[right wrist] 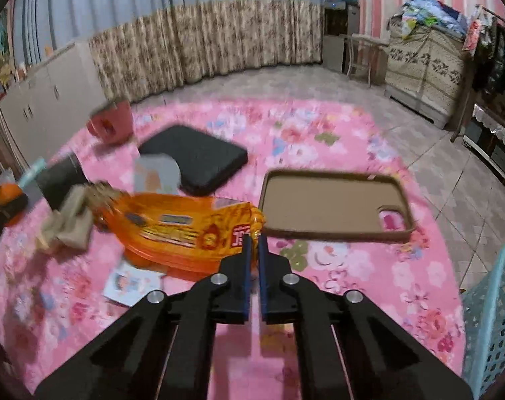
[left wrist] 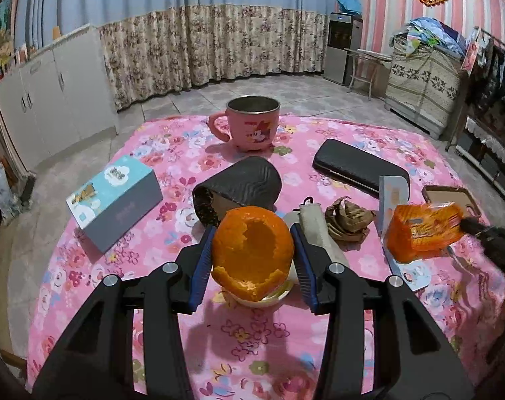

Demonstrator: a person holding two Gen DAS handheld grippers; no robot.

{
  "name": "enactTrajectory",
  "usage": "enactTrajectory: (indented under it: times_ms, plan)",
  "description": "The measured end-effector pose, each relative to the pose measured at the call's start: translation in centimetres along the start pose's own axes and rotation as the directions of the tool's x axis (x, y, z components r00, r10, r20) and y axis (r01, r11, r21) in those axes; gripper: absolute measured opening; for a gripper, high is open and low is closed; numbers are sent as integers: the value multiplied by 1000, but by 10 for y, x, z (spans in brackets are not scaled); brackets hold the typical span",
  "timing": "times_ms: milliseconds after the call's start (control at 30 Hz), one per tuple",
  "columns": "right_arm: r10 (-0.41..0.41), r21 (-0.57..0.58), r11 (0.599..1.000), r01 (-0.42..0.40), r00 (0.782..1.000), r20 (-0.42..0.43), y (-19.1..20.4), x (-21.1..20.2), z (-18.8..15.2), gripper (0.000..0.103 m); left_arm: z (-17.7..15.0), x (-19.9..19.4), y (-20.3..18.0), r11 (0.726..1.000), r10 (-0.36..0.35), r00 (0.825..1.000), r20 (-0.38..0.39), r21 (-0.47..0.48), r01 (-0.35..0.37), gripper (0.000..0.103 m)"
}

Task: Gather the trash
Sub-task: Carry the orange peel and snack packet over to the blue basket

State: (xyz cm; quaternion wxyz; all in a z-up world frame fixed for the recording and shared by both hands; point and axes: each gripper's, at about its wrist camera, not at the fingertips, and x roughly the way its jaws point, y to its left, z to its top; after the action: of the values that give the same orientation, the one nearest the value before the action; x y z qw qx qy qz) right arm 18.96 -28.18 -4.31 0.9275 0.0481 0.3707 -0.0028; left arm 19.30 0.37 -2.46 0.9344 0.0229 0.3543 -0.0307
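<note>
Right wrist view: your right tongs clamp the orange wrapper, which trails left; the blue basket sits right. Left tongs grip orange peel.

Pink flowered tablecloth: soft woven cloth, matt.
Orange peel shell: dimpled rind, slightly waxy.
Orange snack wrapper: thin glossy plastic film, crinkled.
Pink cartoon mug: smooth plastic outside, dull metal lining.
Black wavy-textured pouch: ribbed, matt.
Brown phone case: matt, smooth.
Turquoise lattice basket: moulded plastic.
</note>
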Motion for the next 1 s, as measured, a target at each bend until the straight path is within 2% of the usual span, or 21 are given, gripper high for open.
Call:
enactTrajectory:
  times_ms: [167, 267, 400, 533, 700, 867, 1000]
  plan:
    - [-19, -3, 1000, 19, 993, 118, -9, -46, 13, 4, 1, -6, -17, 999, -12, 1000, 10, 39, 11, 44]
    - [-37, 5, 999, 37, 985, 166, -29, -80, 17, 4, 5, -17, -34, 998, -19, 999, 41, 67, 16, 44]
    - [-72, 41, 997, 65, 978, 195, -63, -115, 14, 4, 13, -39, -69, 994, -76, 993, 88, 91, 67, 44]
    - [-129, 88, 990, 112, 969, 210, -104, -148, 1, 4, 15, -50, -111, 986, -115, 989, 98, 132, 102, 44]
    - [-218, 152, 970, 187, 951, 220, -150, -184, -20, 4, 10, -67, -185, 962, -193, 976, 102, 213, 168, 44]
    - [-308, 240, 936, 259, 931, 198, -202, -210, -43, 4, 1, -79, -255, 927, -303, 950, 79, 256, 274, 44]
    - [-373, 272, 907, 320, 912, 170, -230, -218, -63, 4, -15, -83, -305, 893, -361, 931, 57, 308, 328, 44]
